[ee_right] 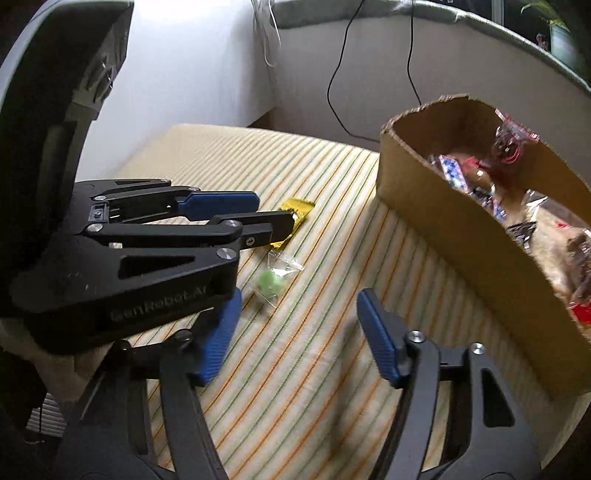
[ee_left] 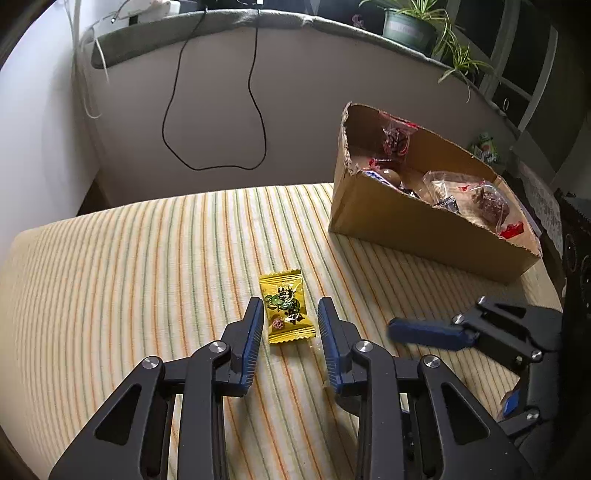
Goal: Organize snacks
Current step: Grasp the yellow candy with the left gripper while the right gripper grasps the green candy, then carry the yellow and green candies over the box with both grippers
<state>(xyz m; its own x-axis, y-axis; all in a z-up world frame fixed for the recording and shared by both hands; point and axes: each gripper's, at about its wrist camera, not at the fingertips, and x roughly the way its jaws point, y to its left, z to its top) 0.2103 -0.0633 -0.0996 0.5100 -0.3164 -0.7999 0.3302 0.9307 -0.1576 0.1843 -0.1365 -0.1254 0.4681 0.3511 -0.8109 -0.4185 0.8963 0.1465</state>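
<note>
A yellow candy packet [ee_left: 286,306] lies flat on the striped tablecloth [ee_left: 147,266]. My left gripper [ee_left: 290,314] is open, its blue fingers on either side of the packet's near end, not closed on it. In the right wrist view the packet [ee_right: 295,212] is partly hidden behind the left gripper [ee_right: 271,212]. A clear wrapper with a green candy [ee_right: 271,282] lies nearer. My right gripper [ee_right: 295,325] is open and empty above the cloth, close to the green candy; one of its fingers [ee_left: 424,332] shows in the left wrist view. A cardboard box [ee_left: 424,229] holds several wrapped snacks.
The box [ee_right: 461,240] stands at the right of the table, its rim torn. A black cable [ee_left: 255,92] hangs on the wall behind. Potted plants [ee_left: 410,26] stand on the ledge above. The table's far edge meets a white wall at left.
</note>
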